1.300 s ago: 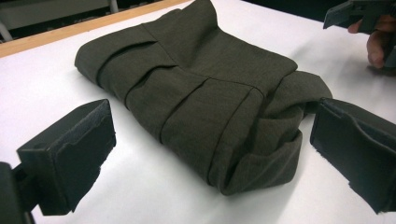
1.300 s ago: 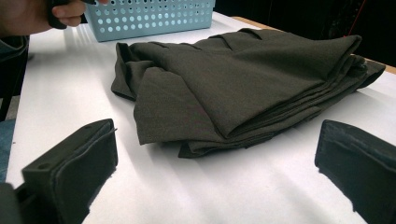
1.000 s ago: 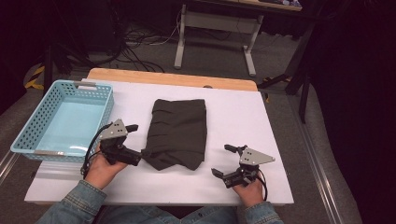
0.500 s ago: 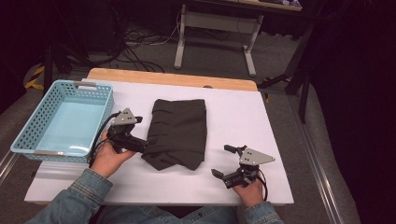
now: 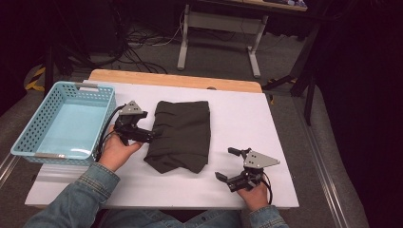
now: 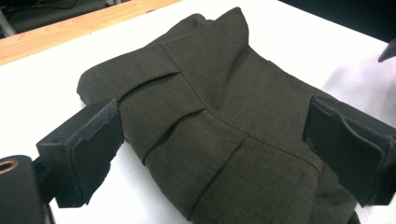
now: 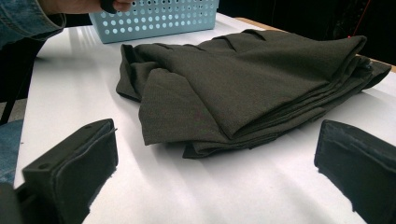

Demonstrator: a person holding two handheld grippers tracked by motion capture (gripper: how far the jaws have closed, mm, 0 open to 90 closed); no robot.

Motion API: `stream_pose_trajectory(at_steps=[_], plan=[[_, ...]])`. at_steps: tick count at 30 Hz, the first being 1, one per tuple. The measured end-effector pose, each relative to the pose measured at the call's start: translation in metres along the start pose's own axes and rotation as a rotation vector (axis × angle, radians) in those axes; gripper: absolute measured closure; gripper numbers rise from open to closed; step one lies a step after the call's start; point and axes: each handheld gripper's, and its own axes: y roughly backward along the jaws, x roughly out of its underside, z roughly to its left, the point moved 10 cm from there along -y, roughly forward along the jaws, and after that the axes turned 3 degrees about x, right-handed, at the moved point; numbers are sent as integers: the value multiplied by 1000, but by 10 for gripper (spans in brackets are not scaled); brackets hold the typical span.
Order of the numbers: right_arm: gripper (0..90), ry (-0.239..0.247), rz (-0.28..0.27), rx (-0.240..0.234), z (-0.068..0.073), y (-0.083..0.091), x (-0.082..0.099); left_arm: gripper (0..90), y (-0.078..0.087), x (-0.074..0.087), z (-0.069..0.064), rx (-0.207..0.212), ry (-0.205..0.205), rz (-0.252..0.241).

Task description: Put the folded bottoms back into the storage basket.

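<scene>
The left gripper (image 5: 153, 134) sits left of centre in the high view, its tip at the left edge of the folded dark olive garment (image 5: 183, 134). Its jaws stand apart and have just been closing a little; in the left gripper view the garment (image 6: 224, 116) lies between the two black pads (image 6: 95, 140), which do not press on it. The right gripper (image 5: 227, 165) rests at the lower right of the high view, on the white table top (image 5: 247, 114), apart from the cloth, its jaws wide open and holding nothing. In the right gripper view the garment (image 7: 243, 79) fills the upper middle of the frame, beyond the jaws. The garment lies at the centre of the table. A light blue perforated basket (image 5: 28, 128) stands at the left edge.
</scene>
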Motion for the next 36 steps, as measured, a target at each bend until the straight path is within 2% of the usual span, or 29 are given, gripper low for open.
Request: stream_pose_trajectory(at_steps=[5,8,9,16,18,26,27,28,29,31,36], plan=[[0,1,2,1,0,0,0,58,-4,-4,5,-12,11,1],[0,2,2,-1,0,0,0,29,-10,-7,9,-28,-23,31],[0,1,3,-1,1,0,0,26,-10,-7,9,-28,-23,31],[0,3,1,-2,0,0,0,16,-21,-14,15,-20,15,34],[0,3,0,-5,1,0,0,5,-25,-15,19,-27,32,51],[0,4,-1,-7,1,0,0,4,-37,-16,28,-40,60,92],[0,4,0,-6,1,0,0,4,-39,-16,29,-43,66,97],[0,5,-1,-6,1,0,0,4,-43,-16,34,-72,75,104],[0,5,-1,-6,1,0,0,4,-43,-16,34,-72,75,104],[0,6,-3,-6,1,0,0,4,-49,-15,39,-91,117,108],[0,6,-5,-7,1,0,-1,5,-55,-14,44,-109,124,124]])
